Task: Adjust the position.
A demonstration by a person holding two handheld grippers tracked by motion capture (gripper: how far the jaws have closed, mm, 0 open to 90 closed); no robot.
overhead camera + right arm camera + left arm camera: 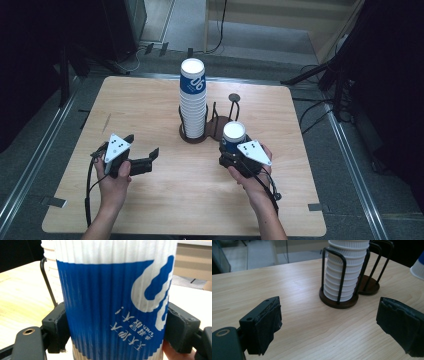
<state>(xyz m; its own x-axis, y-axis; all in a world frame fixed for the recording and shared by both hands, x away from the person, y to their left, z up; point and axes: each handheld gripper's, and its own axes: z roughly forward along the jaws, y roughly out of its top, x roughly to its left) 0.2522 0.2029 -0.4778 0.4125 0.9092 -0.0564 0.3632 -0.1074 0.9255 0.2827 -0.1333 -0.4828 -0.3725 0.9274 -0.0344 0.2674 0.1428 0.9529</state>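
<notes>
The left gripper (145, 157) hangs over bare table (165, 200), jaws wide and empty. Mid-table the cup stack (193, 100) sits in its wire holder (192, 136). Just right of it, the right gripper (231, 156) clamps one cup (233, 136), upside down, by its sides. To seat it well, I'd keep the squeeze light, hold it plumb, and centre it before lowering.

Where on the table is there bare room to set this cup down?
Free: the table left of the stack, and the near strip between both grippers. Crowded: around the rack, where the right gripper holds the cup.
</notes>
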